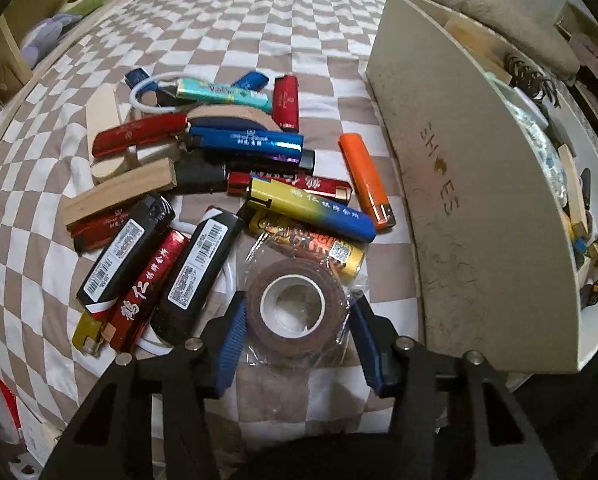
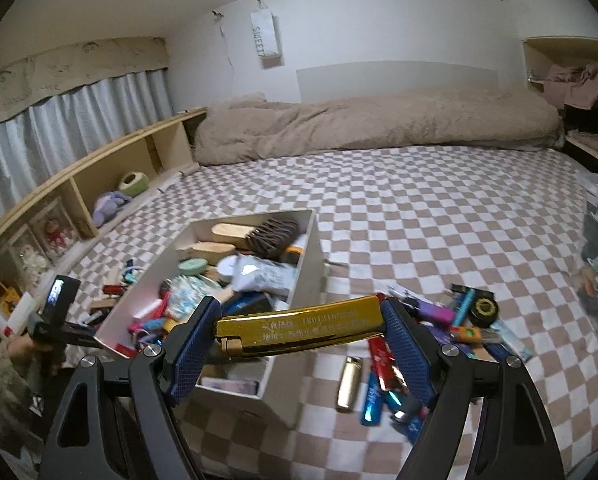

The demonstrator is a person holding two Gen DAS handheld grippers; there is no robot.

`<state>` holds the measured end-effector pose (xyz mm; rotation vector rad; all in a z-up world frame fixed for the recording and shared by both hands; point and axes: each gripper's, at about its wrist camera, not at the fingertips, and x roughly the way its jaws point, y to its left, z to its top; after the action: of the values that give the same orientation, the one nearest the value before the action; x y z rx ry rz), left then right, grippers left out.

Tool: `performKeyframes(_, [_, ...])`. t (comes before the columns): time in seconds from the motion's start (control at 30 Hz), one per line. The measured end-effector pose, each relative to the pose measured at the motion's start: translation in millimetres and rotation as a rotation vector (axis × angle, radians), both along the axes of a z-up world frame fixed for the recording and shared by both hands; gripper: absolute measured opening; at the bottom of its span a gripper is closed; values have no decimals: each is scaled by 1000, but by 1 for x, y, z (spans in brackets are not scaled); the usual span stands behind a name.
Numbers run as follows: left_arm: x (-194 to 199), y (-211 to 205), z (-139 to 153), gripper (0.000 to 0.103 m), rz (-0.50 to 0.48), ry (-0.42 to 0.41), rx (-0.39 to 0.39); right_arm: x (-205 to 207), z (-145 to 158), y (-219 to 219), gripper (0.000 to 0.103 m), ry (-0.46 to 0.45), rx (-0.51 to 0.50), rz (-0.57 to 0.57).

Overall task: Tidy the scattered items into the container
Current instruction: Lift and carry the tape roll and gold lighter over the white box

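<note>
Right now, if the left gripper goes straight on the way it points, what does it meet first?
Probably the roll of tape in clear wrap: it lies between the left gripper's fingers, on the checked bedcover.

The left hand-held gripper (image 1: pixel 297 312) points steeply down, its blue-padded fingers (image 1: pixel 231 344) standing either side of a wrapped tape roll (image 1: pixel 293 300), apparently touching its wrapper. The right hand-held gripper (image 2: pixel 299 330) tilts gently downward, its pads clamped on both ends of a gold lighter (image 2: pixel 299 330) held crosswise.
</note>
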<state>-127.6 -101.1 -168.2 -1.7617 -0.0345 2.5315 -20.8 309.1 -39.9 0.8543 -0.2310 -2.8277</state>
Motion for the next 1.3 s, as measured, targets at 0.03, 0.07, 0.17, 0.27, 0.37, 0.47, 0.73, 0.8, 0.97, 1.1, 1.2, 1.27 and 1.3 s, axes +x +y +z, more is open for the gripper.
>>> performKeyframes(0.03, [2,1,3,50,-3,14,-2,0,2,-2,82,6,-2,4])
performKeyframes(0.07, [4,1,5,50,-5,26,-6,-1,4,-5,82,12,-3,7])
performKeyframes(0.17, [11,3,15,50,-13,75,-16,-3,8,-9,82,23,-6,12])
performKeyframes(0.27, [17,3,24,50,-18,108,-6,-5,11,-12,82,31,-13,15])
performKeyframes(0.37, [21,4,35,50,-19,148,3,-8,14,-14,82,36,-19,17])
performKeyframes(0.47, [25,4,51,50,-17,205,4,-11,15,-17,82,39,-29,20])
performKeyframes(0.73, [29,12,91,50,-28,321,69,-21,12,-28,82,39,-53,40])
performKeyframes(0.8, [27,16,97,50,-34,345,91,-24,12,-31,82,36,-53,46])
performKeyframes(0.97, [19,30,111,50,-54,385,171,-34,10,-35,82,26,-65,53])
performKeyframes(1.1, [13,45,118,50,-74,412,203,-42,8,-40,82,15,-76,64])
performKeyframes(1.2, [9,54,121,50,-89,424,219,-49,5,-44,82,-4,-75,92])
performKeyframes(1.27, [8,59,121,50,-98,429,222,-54,4,-48,82,-25,-62,130])
performKeyframes(1.3, [8,62,122,50,-104,431,225,-57,3,-51,82,-35,-48,155])
